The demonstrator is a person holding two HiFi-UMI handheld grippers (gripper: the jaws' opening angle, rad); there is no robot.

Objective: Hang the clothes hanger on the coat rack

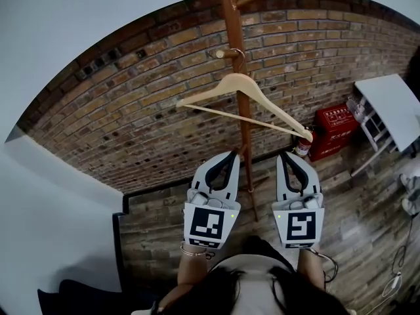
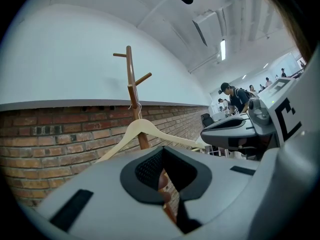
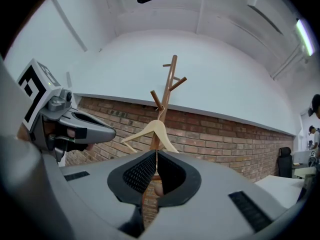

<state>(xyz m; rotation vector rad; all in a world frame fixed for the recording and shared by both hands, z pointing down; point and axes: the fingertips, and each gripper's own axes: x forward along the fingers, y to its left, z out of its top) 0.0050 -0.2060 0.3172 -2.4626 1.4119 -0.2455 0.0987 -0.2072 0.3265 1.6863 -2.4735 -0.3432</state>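
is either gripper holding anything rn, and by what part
Nothing is held. The left gripper and right gripper are both shut and empty; the hanger hangs by its hook on the coat rack.

A brick wall (image 1: 151,104) spans the room, with a white wall (image 3: 200,69) rising above it to the ceiling, where a strip light (image 2: 222,49) glows. A wood-plank floor (image 1: 367,222) lies at the foot of the brick wall. Near the wall's right end stand a red box (image 1: 336,128), a fire extinguisher (image 1: 303,146) just beside it, and a white table (image 1: 388,107). A white partition (image 1: 52,202) stands off the wall's left end.
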